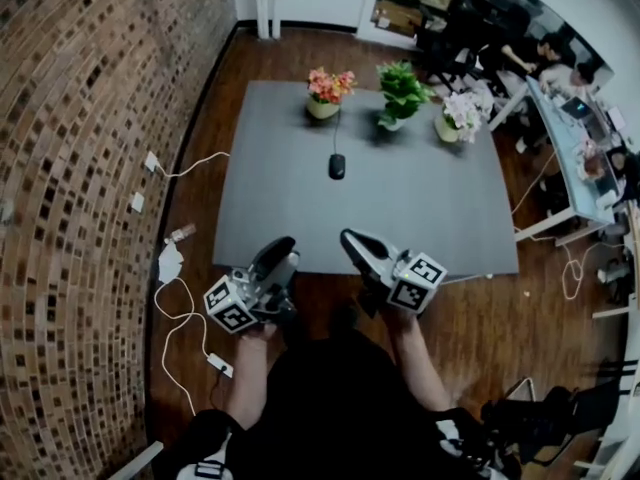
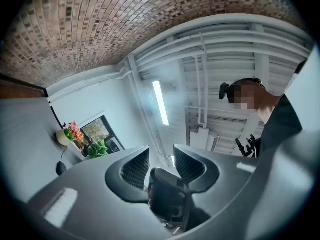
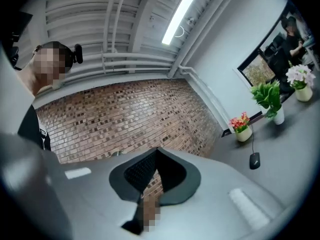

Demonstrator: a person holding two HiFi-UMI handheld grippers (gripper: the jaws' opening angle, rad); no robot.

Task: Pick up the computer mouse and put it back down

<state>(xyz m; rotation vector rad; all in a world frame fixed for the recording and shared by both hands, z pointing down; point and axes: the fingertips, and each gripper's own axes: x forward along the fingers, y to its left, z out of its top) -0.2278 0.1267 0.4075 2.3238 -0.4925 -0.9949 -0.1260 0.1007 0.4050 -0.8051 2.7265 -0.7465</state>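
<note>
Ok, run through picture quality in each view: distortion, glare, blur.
Head view: heavy fisheye, the brick wall bows, the table is evenly lit and the mouse sharp. Left gripper view: the ceiling light glares, dark round corners. Right gripper view: same bowing, mouse small but clear.

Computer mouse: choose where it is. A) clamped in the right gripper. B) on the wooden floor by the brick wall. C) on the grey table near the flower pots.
C: the computer mouse lies on the grey table just before the pot of orange flowers, far from the left gripper and right gripper.
</note>
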